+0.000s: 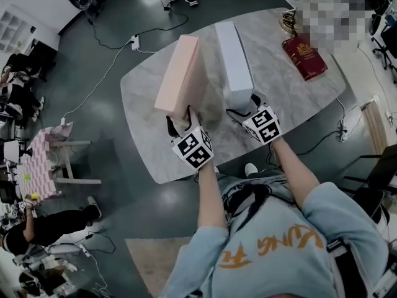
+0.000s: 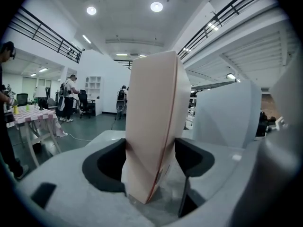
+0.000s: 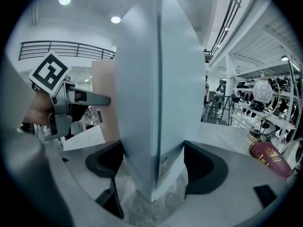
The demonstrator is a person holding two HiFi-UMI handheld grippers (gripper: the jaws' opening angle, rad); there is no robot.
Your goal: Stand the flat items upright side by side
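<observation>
Bright ceiling lamps (image 2: pixel 156 6) give even light; both gripper views bulge fisheye-round with black corners and soft foregrounds.

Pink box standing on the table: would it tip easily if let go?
Probably: the pink box stands tall on a narrow edge, so a sideways nudge could topple it. It looks stiff: faces flat though clamped by the left gripper.

the table (image 1: pixel 279 85) is grey marble, with a pale pink box (image 1: pixel 180 73) and a bluish white box (image 1: pixel 234 54).
</observation>
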